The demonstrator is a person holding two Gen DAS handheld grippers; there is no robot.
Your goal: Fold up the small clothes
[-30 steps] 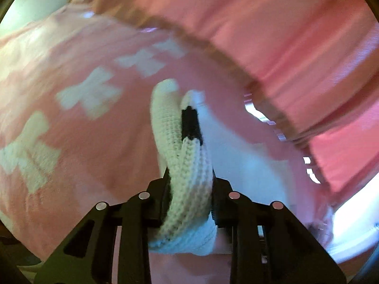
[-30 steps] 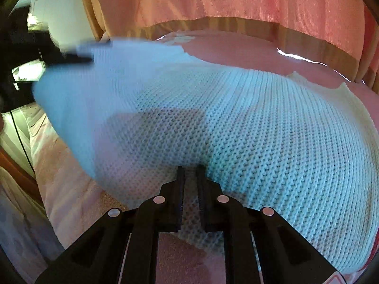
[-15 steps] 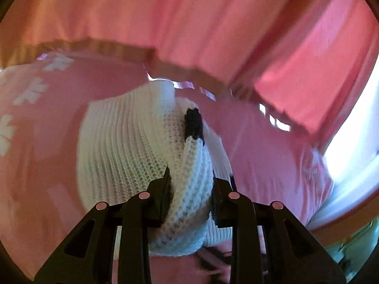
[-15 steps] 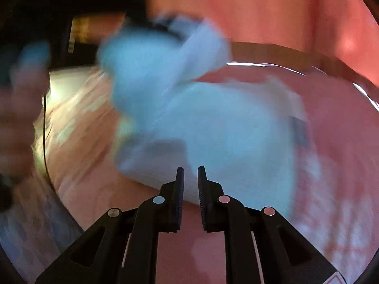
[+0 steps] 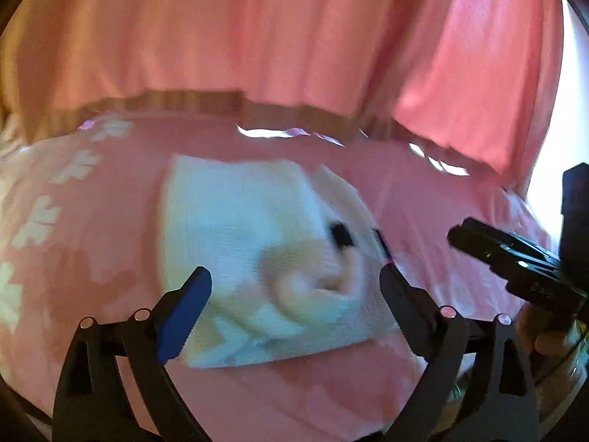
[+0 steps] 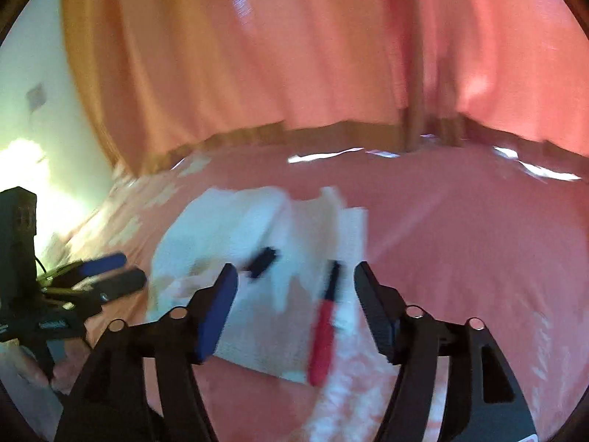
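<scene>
A white knit garment (image 5: 257, 243) lies bunched and folded over on the pink bedspread (image 5: 423, 202). It has a small black patch (image 5: 340, 235). My left gripper (image 5: 294, 283) hovers just in front of it. Its jaws are opening wide and the pads do not touch the cloth. In the right wrist view the same garment (image 6: 257, 228) shows a red and black trim strip (image 6: 324, 328). My right gripper (image 6: 296, 280) stands over its near edge with jaws opening and nothing pressed between them. Each gripper shows in the other's view: right gripper (image 5: 460, 235), left gripper (image 6: 129, 270).
Pink curtains (image 5: 294, 37) with a brown hem band hang behind the bed. White flower prints (image 5: 36, 217) mark the bedspread's left side. A pale wall with a socket (image 6: 36, 95) stands at far left. A hand (image 5: 545, 335) grips the right tool.
Both grippers have let go of the white knit, and their jaws have spread from shut to wide. The garment has dropped onto the bedspread in a folded heap. Both hands have drawn back.
</scene>
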